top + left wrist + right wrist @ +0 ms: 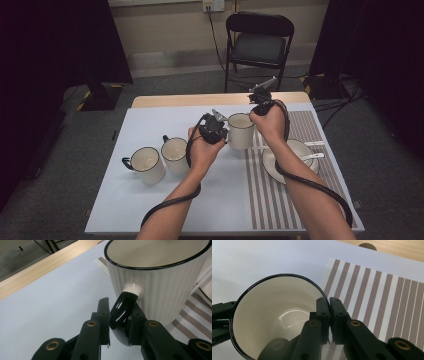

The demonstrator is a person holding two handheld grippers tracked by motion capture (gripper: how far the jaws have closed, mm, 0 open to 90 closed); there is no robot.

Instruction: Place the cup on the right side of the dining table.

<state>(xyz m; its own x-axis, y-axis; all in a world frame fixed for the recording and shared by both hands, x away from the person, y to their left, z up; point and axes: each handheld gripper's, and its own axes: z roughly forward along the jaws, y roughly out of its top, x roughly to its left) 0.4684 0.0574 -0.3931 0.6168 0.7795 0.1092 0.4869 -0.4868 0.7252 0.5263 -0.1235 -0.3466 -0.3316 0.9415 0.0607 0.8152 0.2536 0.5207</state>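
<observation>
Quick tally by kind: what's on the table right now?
Mugs: 3 — one held, two at left
Plate: 1
Spoons: 2
Striped mat: 1
Total: 7

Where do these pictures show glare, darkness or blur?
Left gripper view: glare streaks on the mug's black handle; the near fingers look soft. Right gripper view: a bright reflection inside the mug. High view: dark corners beside the evenly lit table.
</observation>
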